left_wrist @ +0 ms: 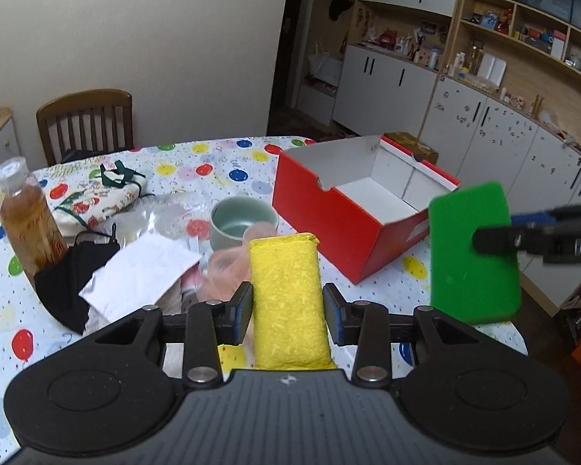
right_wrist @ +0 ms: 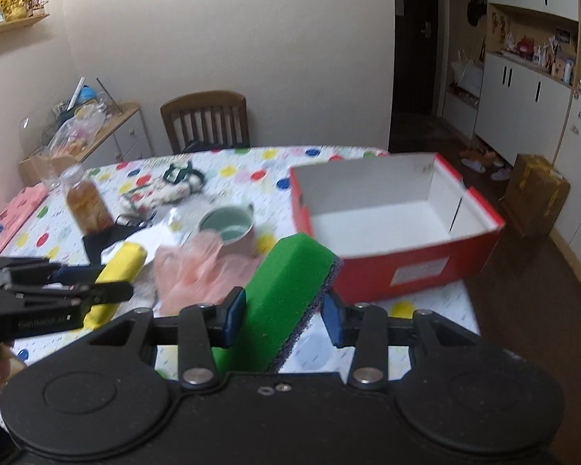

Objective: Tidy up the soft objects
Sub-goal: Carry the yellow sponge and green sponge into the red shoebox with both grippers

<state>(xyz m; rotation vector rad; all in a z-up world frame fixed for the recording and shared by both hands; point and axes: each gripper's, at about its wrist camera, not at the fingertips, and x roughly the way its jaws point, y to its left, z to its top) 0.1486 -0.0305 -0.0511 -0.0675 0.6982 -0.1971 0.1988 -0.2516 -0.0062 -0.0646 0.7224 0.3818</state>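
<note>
From your left wrist view, the box (left_wrist: 352,228) sits on the table (left_wrist: 213,162) at about 1 o'clock, open side up. The cup (left_wrist: 242,223) is at 11, just left of the box, with the bottle (left_wrist: 29,224) way over at 9 and the chair (left_wrist: 85,124) behind the table.

Celadon cup (left_wrist: 243,222) mid-table (left_wrist: 220,162), tea bottle (left_wrist: 27,217) at left, black mask (left_wrist: 73,271) beside it, white packet (left_wrist: 139,271), wooden chair (left_wrist: 85,124) behind.

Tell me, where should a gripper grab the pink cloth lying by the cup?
Probably pinch a raised fold of the pink cloth from above. It lies crumpled and floppy on the table, touching the cup, so the folds on the side away from the cup look easiest to reach.
</note>
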